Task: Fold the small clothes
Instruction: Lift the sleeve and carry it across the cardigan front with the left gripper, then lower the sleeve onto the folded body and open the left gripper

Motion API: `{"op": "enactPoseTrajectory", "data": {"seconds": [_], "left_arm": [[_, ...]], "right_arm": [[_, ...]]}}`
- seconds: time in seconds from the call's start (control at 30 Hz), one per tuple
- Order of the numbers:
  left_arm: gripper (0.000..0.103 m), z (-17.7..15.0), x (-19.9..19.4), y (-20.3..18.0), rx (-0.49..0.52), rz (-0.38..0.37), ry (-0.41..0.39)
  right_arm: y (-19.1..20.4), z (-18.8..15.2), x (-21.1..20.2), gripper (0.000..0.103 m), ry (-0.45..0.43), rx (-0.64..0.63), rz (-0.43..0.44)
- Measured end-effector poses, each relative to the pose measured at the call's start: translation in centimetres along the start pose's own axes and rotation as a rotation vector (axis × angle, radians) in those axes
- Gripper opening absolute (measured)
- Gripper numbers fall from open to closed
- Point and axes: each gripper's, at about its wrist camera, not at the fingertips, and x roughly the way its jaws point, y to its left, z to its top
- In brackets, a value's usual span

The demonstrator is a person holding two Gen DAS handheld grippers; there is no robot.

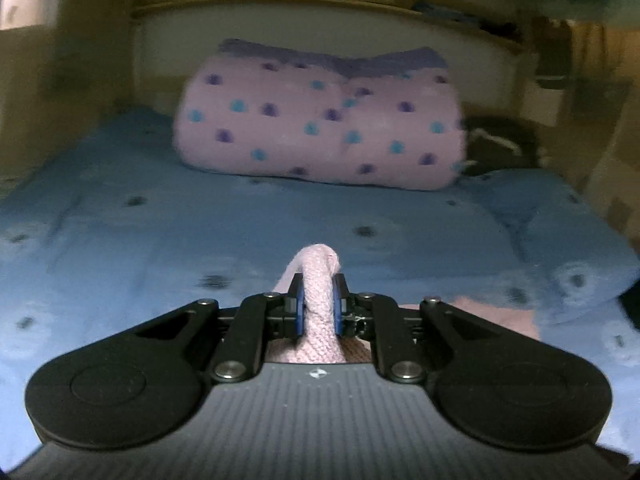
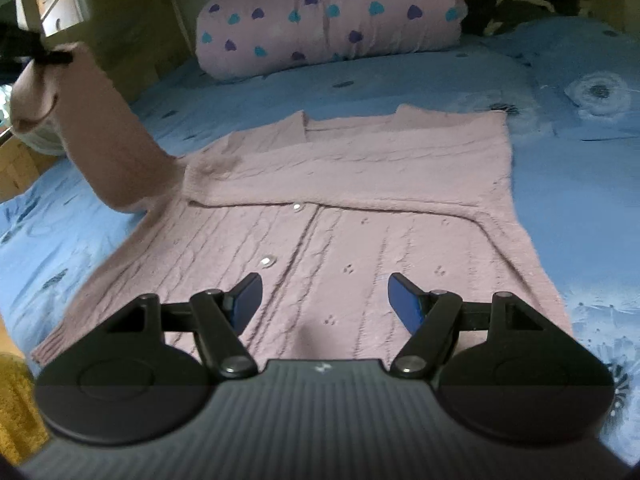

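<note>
A small pink cable-knit cardigan (image 2: 320,216) with pearly round buttons (image 2: 267,261) lies front-up on a bed covered by a blue sheet printed with pale flowers and dark dots (image 2: 568,200). One sleeve is folded across the chest, running from the right shoulder side toward the left. The other sleeve (image 2: 108,136) is lifted off the bed at the left of the right wrist view, rising from the shoulder to a dark clamp at the upper left edge, its cuff end drooping beside the clamp. In the left wrist view the left gripper (image 1: 319,300) has its blue-padded black jaws closed on a bunched roll of this pink knit sleeve (image 1: 318,304), which stands up between the pads and curls over their tips; that view is blurred. The right gripper (image 2: 326,298) hovers over the lower front of the cardigan with its jaws standing wide apart and nothing between them; whether its tips touch the knit cannot be told. At the head of the bed rests a rolled pink blanket with turquoise and purple heart spots (image 2: 332,20), well apart from the cardigan, and a dark bundle of cloth (image 2: 516,4) lies just beside its right end.
</note>
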Motion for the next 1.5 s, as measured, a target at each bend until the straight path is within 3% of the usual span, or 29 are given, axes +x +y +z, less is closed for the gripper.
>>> {"op": "enactPoseTrajectory", "data": {"seconds": [0.23, 0.4, 0.6, 0.73, 0.8, 0.87, 0.97, 1.17, 1.5], "left_arm": [[0.016, -1.7, 5.8, -9.3, 0.029, -0.112, 0.062], [0.016, -5.2, 10.8, -14.8, 0.102, -0.134, 0.126], [0.016, -9.4, 16.9, -18.1, 0.156, -0.109, 0.207], [0.017, -11.2, 19.3, -18.7, 0.163, -0.082, 0.25], [0.024, -11.7, 19.6, -18.9, 0.186, -0.087, 0.272], [0.049, -11.8, 19.4, -19.0, 0.21, -0.104, 0.284], [0.072, -11.5, 17.9, -19.0, 0.254, -0.087, 0.236], [0.075, -11.2, 14.3, -16.7, 0.284, -0.034, 0.226], [0.085, -13.2, 9.7, -7.8, 0.211, 0.046, 0.229]], "right_arm": [[-0.4, 0.0, -0.4, 0.072, -0.016, 0.03, 0.008], [-0.7, -0.1, -0.1, 0.072, 0.003, 0.033, -0.078], [-2.2, -0.3, 0.4, 0.072, 0.039, 0.088, -0.101], [-3.1, -0.5, 0.3, 0.072, 0.047, 0.129, -0.125], [-3.3, -0.5, 0.3, 0.072, 0.046, 0.141, -0.127], [-3.4, -0.4, 0.4, 0.072, 0.053, 0.151, -0.133], [-3.2, -0.1, 0.7, 0.072, 0.054, 0.16, -0.132], [-2.2, -0.4, 1.2, 0.072, 0.075, 0.133, -0.11], [-1.6, -0.4, 1.6, 0.072, 0.041, 0.074, -0.135]]}}
